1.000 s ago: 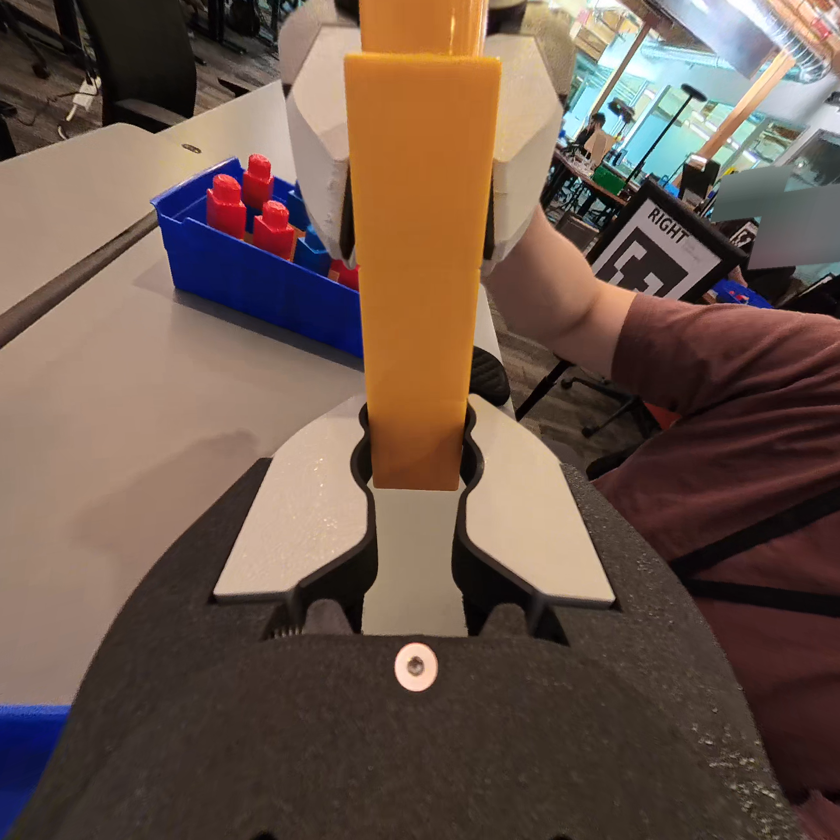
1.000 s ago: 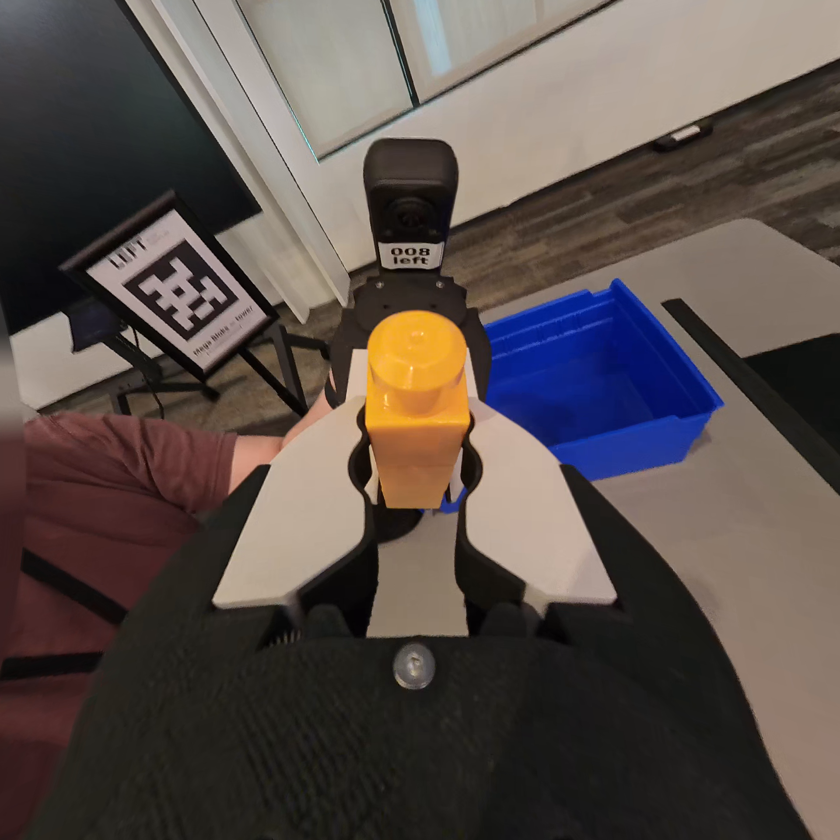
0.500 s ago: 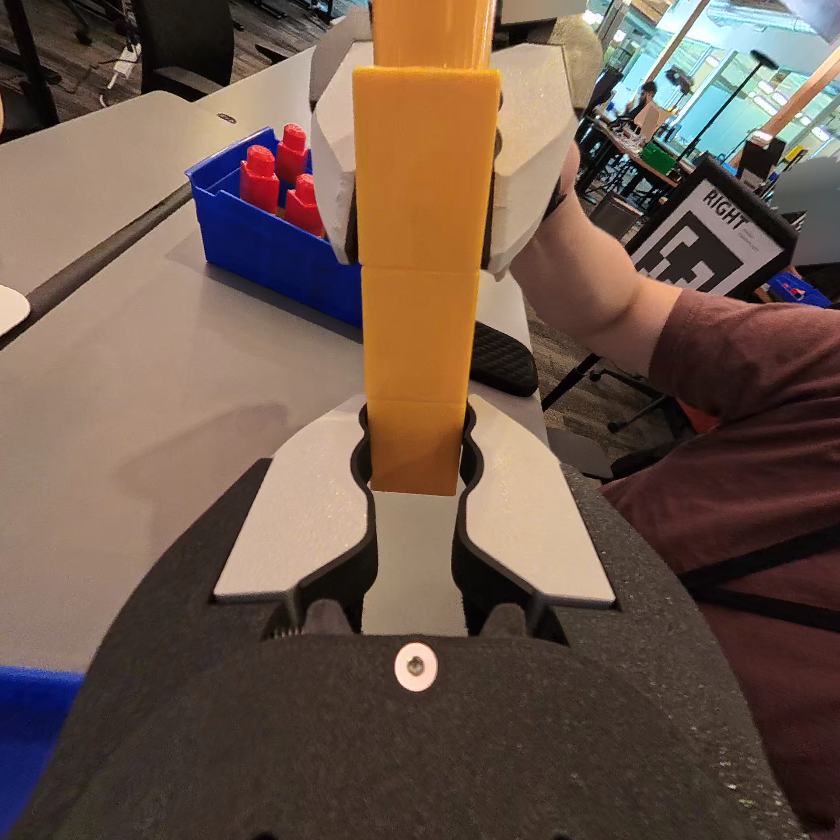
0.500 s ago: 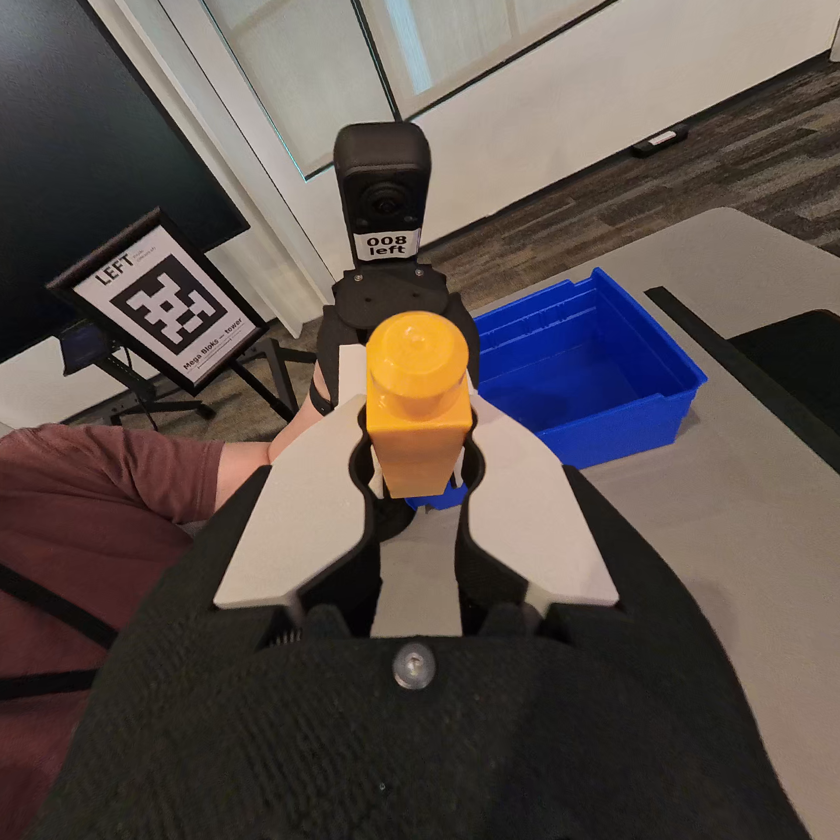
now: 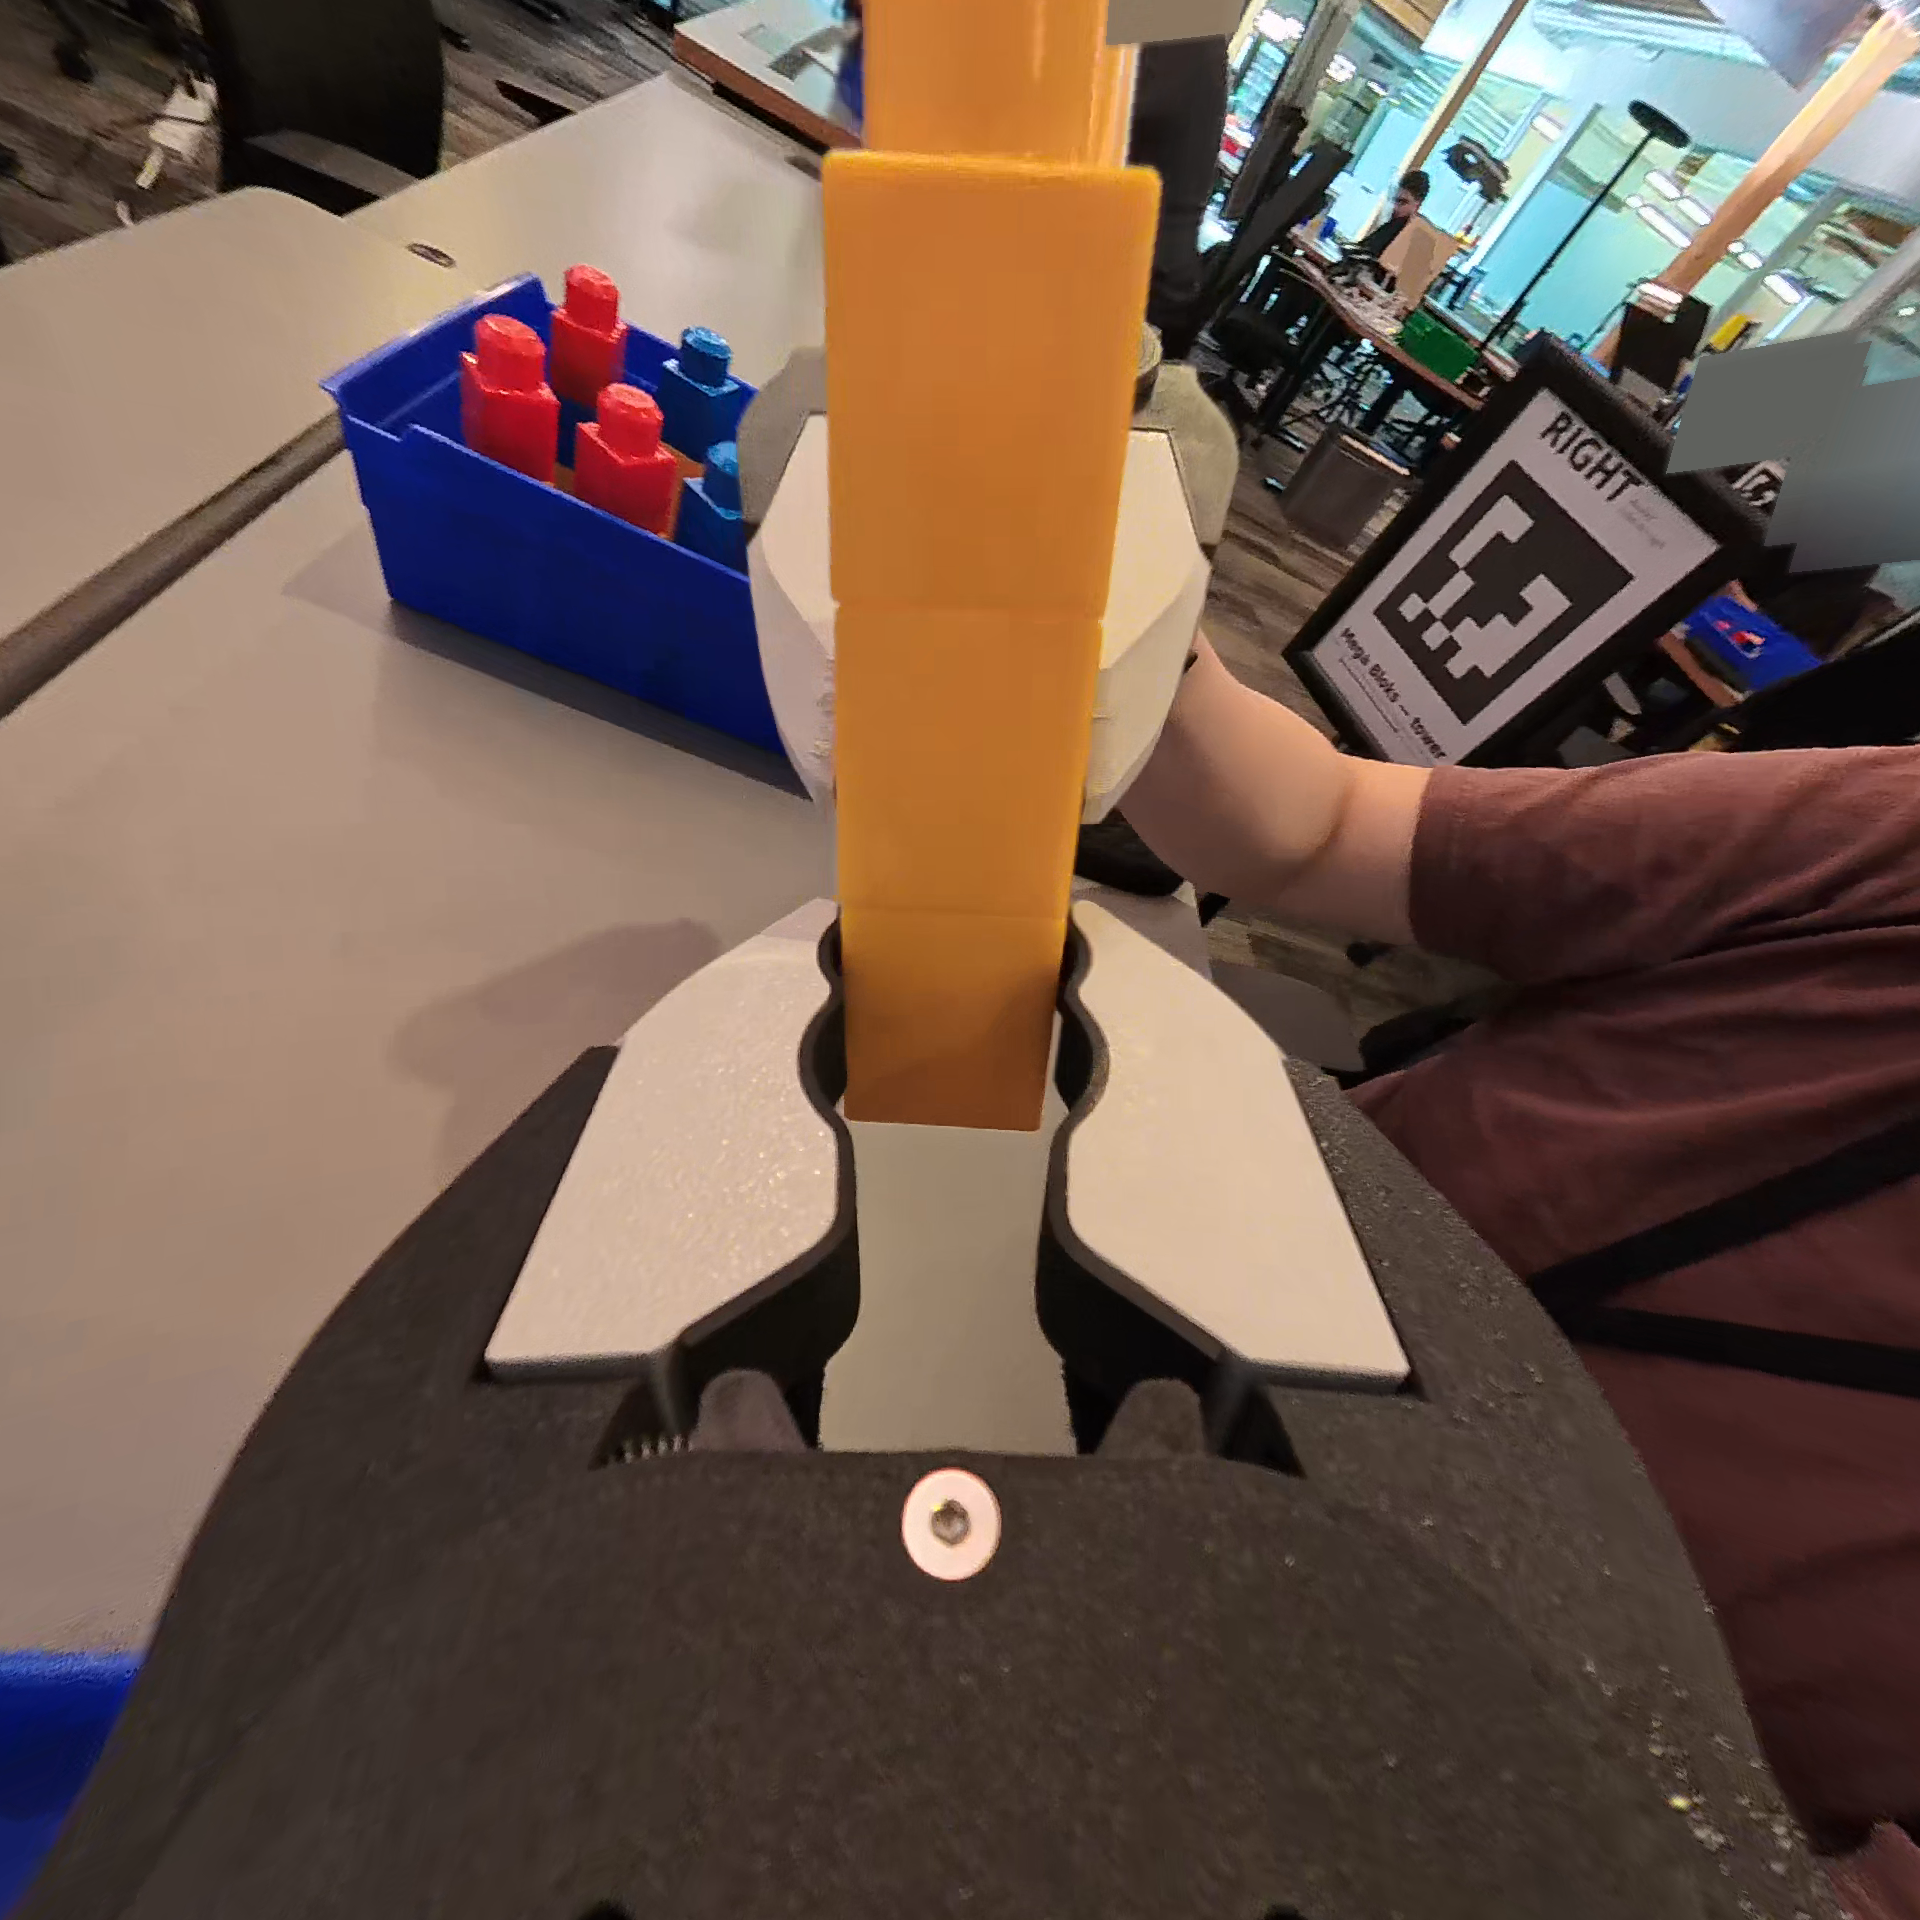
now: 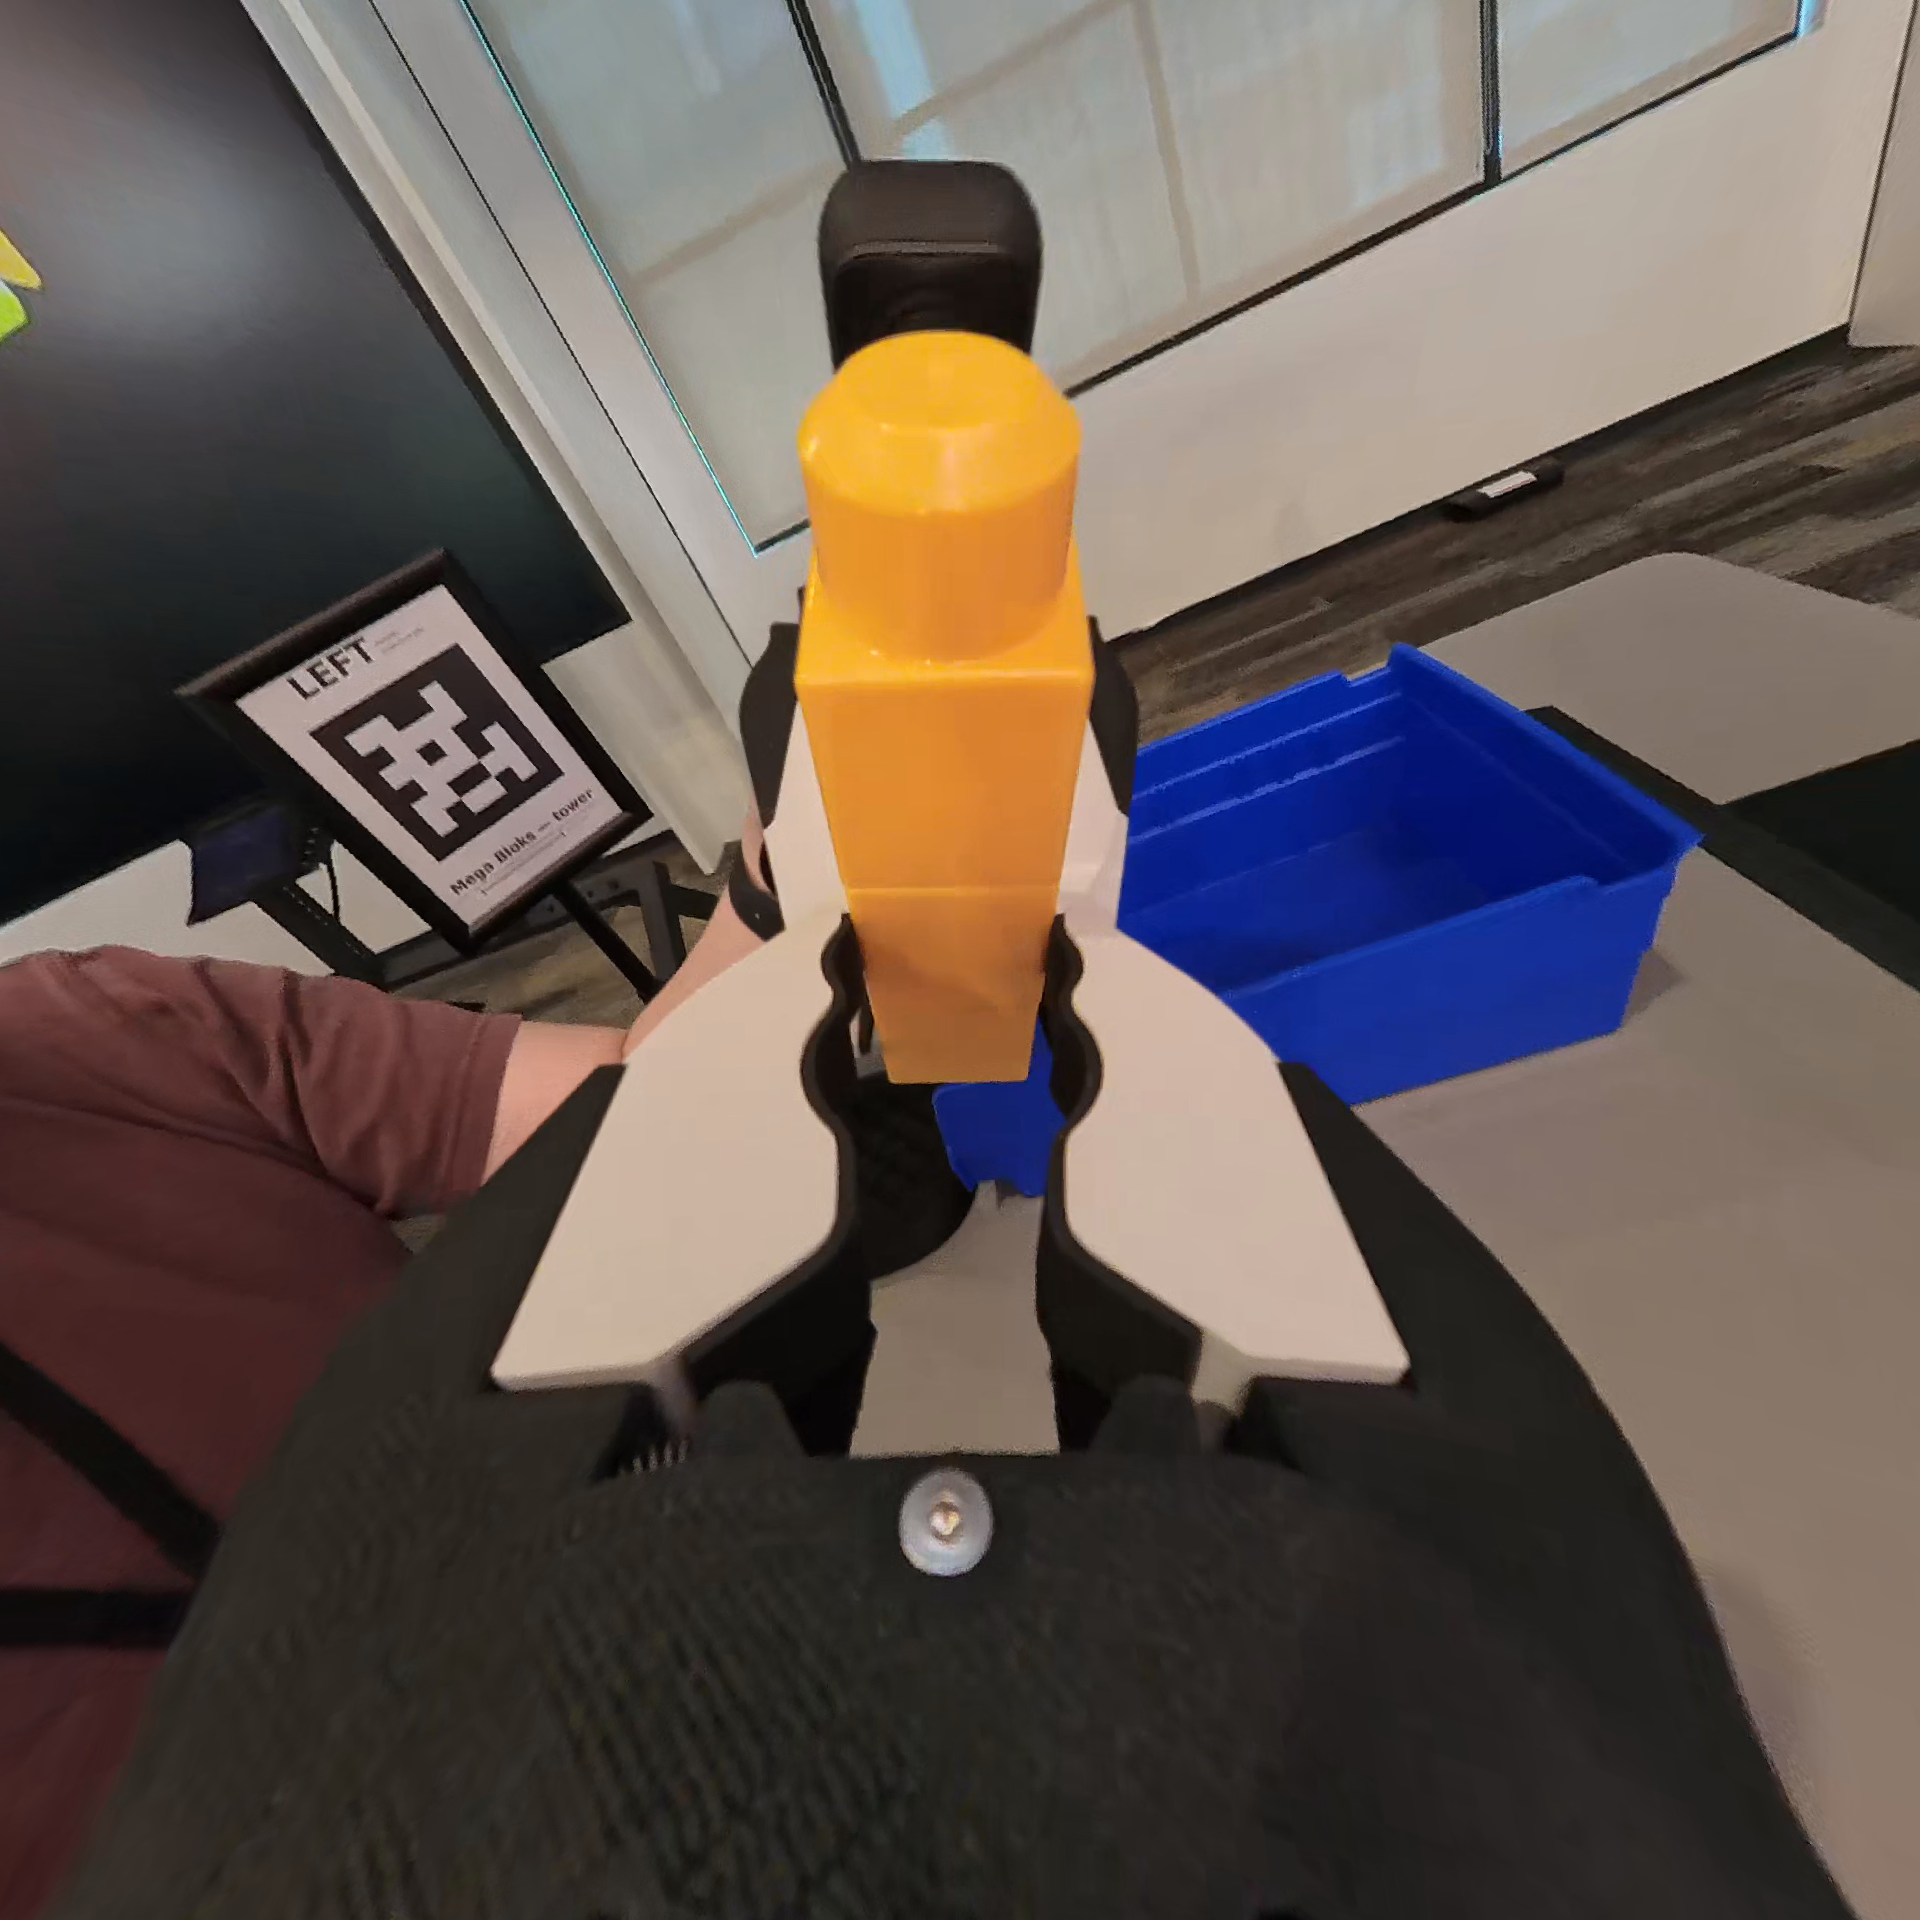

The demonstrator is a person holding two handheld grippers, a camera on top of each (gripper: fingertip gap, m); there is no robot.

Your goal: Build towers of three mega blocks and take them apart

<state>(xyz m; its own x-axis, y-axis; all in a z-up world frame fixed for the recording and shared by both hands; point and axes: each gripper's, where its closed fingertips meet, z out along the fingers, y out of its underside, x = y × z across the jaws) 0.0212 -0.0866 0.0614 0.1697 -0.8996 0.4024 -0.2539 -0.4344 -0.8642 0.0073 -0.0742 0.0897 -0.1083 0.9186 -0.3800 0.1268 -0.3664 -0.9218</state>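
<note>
An orange tower of three mega blocks is held off the grey table between both grippers. In the left wrist view my left gripper is shut on the tower's bottom block. The right gripper's white fingers clamp the middle block just above. In the right wrist view my right gripper is shut on the middle block of the tower. The top block with its round stud rises above my fingers. The left gripper's fingers show behind the tower.
A blue bin with red and blue blocks stands on the table at the left. An empty blue bin stands to the right of the tower. A person's arm and marker boards on stands are near. The grippers are tip to tip, or close to it.
My right gripper has come down from the top block and closed on the middle block. The tower stays in my left gripper and has tilted more upright.
</note>
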